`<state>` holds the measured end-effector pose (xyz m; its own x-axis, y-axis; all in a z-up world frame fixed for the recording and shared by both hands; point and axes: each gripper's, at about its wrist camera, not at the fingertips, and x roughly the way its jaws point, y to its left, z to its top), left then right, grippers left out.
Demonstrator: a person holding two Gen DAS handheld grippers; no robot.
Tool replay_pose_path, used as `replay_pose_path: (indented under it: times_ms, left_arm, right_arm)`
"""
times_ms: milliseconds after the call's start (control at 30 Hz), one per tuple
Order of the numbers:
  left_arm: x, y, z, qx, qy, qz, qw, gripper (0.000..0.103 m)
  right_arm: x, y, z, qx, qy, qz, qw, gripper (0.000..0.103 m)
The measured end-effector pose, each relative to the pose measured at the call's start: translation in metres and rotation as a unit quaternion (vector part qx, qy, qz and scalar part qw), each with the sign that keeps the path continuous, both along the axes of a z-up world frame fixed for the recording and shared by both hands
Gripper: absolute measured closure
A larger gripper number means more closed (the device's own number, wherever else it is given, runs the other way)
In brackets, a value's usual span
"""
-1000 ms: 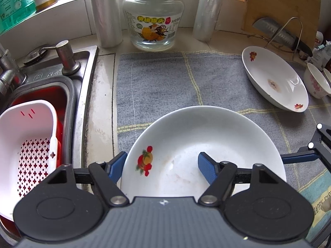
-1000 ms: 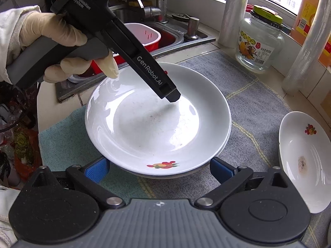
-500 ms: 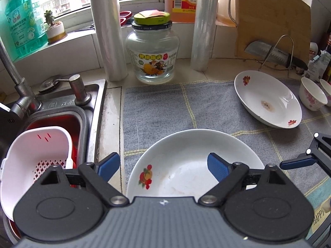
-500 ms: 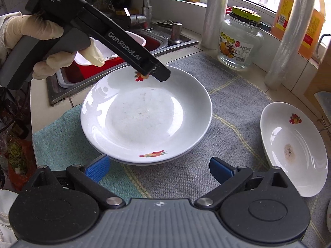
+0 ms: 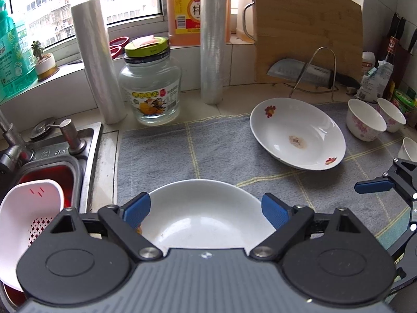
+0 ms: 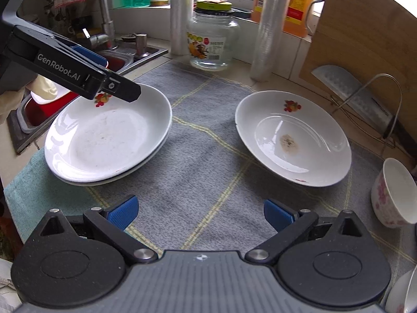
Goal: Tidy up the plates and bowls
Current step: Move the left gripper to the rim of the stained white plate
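Observation:
Two white plates with fruit prints lie stacked (image 6: 104, 140) at the left of the grey cloth (image 6: 208, 182). My left gripper (image 5: 206, 211) hovers open over the stack's rim with nothing held; its fingers (image 6: 125, 90) show above the top plate (image 5: 203, 216). A third plate (image 6: 294, 135) (image 5: 297, 133) with a brown stain lies alone to the right. My right gripper (image 6: 200, 214) is open above bare cloth, between the stack and that plate. Small flowered bowls (image 5: 365, 120) stand at the far right; one bowl (image 6: 393, 190) is near the right gripper.
Left of the cloth is a sink (image 5: 86, 156) holding a white strainer basket (image 5: 26, 216) in a red basin. Behind the cloth stand a glass jar (image 5: 149, 88), two film rolls (image 5: 211, 39), a cutting board (image 5: 307, 31) and a cleaver on a wire rack (image 5: 305, 74).
My left gripper has lifted and drawn back from the top plate, jaws slightly wider. My right gripper has swung right, from the stack toward the lone plate.

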<state>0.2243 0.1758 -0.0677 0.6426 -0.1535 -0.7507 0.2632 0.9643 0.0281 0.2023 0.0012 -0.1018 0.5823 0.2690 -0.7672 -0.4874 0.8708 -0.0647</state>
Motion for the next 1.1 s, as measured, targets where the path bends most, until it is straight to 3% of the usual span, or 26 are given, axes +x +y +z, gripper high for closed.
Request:
replay_pose_path:
  times_ms: [200,567,800,1100]
  left_arm:
    - [0.004,-0.036,0.001,0.002,0.003,-0.006,1.0000,0.011]
    - [0.037,-0.098,0.001,0.012,0.058,-0.016,0.9981,0.011]
    - [0.081,-0.115,-0.011,0.018,0.077,-0.031,0.9963,0.011]
    - [0.140,-0.123,-0.025,0.005,0.090,-0.036,0.9952,0.012]
  right_arm:
    - [0.006,-0.038,-0.002,-0.005,-0.018,-0.016,1.000,0.000]
    - [0.042,-0.085,-0.026,-0.003,-0.032,0.001,0.999,0.000]
    - [0.061,-0.087,-0.040,-0.019,-0.036,-0.008,0.999,0.000]
    - [0.076,-0.100,-0.048,0.024,-0.016,-0.030,0.999,0.000]
